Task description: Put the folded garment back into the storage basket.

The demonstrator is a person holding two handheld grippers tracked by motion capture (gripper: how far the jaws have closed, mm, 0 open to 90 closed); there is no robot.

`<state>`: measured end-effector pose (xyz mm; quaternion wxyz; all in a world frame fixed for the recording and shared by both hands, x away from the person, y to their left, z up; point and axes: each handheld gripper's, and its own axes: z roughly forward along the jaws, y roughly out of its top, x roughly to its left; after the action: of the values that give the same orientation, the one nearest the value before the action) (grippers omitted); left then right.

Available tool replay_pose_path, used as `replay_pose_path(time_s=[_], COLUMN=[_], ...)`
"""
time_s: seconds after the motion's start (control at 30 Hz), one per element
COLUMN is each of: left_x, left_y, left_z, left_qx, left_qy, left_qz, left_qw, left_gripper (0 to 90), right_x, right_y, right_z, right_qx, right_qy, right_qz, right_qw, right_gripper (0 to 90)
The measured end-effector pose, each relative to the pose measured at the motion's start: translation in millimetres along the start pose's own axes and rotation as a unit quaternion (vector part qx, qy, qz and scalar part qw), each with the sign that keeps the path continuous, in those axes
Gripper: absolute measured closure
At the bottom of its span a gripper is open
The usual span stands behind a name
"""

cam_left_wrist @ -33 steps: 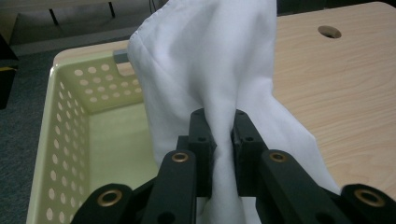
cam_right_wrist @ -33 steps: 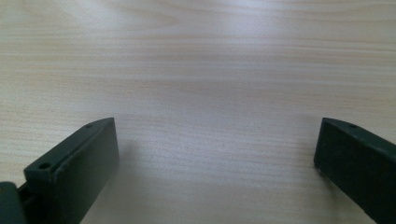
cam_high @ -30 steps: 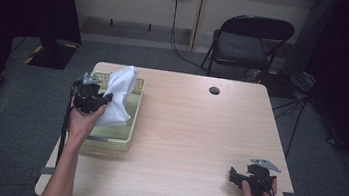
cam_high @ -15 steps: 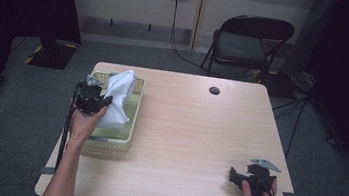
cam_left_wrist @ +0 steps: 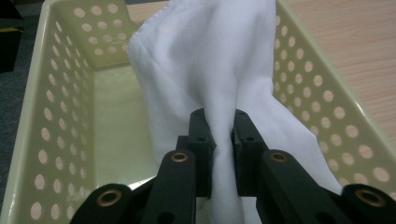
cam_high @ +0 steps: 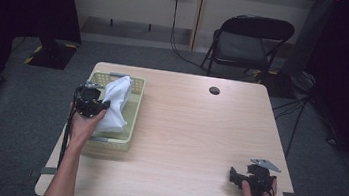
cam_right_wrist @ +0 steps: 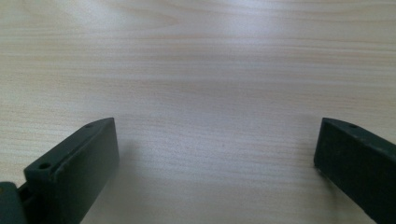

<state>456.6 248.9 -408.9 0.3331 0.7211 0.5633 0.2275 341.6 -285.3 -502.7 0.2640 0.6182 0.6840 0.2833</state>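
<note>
A white cloth (cam_high: pixel 116 102) hangs bunched over the pale yellow perforated basket (cam_high: pixel 136 87) at the table's left side. My left gripper (cam_high: pixel 97 104) is shut on the white cloth; in the left gripper view its jaws pinch a fold of the cloth (cam_left_wrist: pixel 219 70) above the basket's inside (cam_left_wrist: pixel 56 112). The cloth's lower part drapes down into the basket. My right gripper (cam_high: pixel 234 175) rests low over bare wood near the table's front right corner. It is open, with nothing between its fingers (cam_right_wrist: pixel 74 168).
The wooden table (cam_high: pixel 198 131) has a round black cable hole (cam_high: pixel 214 90) near its far edge. A black folding chair (cam_high: pixel 250 42) stands behind the table. Cables run along the floor beyond it.
My left gripper has moved toward me and down a little with the cloth, lowering it over the basket. The right gripper has stayed put.
</note>
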Motion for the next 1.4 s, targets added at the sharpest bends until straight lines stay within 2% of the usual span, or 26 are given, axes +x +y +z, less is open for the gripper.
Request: replay_pose_path(time_s=[0.27,0.37,0.63,0.67,0.7,0.73,0.77,0.9,0.93,0.97,1.17,1.4], left_x=[1.0,-1.2,-1.2,-0.6,0.4,1.0,1.8,4.0,4.4,4.7,7.8,5.7], left_y=[-4.9,-4.3,-2.9,-2.7,-2.5,-2.3,-2.3,-2.4,-2.4,-2.5,-2.8,-3.7], left_z=[9.0,10.6,15.1,16.4,17.9,18.5,18.2,18.3,18.1,17.9,15.7,14.6], left_qx=[0.015,0.018,0.040,0.044,0.052,0.056,0.054,0.053,0.052,0.052,0.038,0.035], left_qy=[0.001,0.002,0.002,-0.003,-0.007,-0.003,0.000,-0.001,-0.003,-0.008,-0.019,-0.015], left_qz=[-0.009,-0.004,-0.011,-0.017,-0.023,-0.028,-0.034,-0.046,-0.047,-0.046,-0.055,-0.047], left_qw=[0.9999,0.9998,0.9991,0.9989,0.9984,0.9980,0.9979,0.9976,0.9975,0.9976,0.9975,0.9981], left_gripper=[80.9,80.9,78.2,68.4,68.4,59.0,50.4,32.2,24.7,24.7,8.0,7.6], right_x=[0.0,0.0,0.0,0.0,0.0,0.0,0.0,0.0,0.0,0.0,0.0,0.0], right_y=[0.0,0.0,0.0,0.0,0.0,0.0,0.0,0.0,0.0,0.0,0.0,0.0], right_z=[0.0,0.0,0.0,0.0,0.0,0.0,0.0,0.0,0.0,0.0,0.0,0.0], right_qx=[0.000,0.000,0.000,0.000,0.000,0.000,0.000,0.000,0.000,0.000,0.000,0.000], right_qy=[0.000,0.000,0.000,0.000,0.000,0.000,0.000,0.000,0.000,0.000,0.000,0.000], right_qz=[0.000,0.000,0.000,0.000,0.000,0.000,0.000,0.000,0.000,0.000,0.000,0.000], right_qw=[1.0000,1.0000,1.0000,1.0000,1.0000,1.0000,1.0000,1.0000,1.0000,1.0000,1.0000,1.0000], right_gripper=[0.0,0.0,0.0,0.0,0.0,0.0,0.0,0.0,0.0,0.0,0.0,0.0])
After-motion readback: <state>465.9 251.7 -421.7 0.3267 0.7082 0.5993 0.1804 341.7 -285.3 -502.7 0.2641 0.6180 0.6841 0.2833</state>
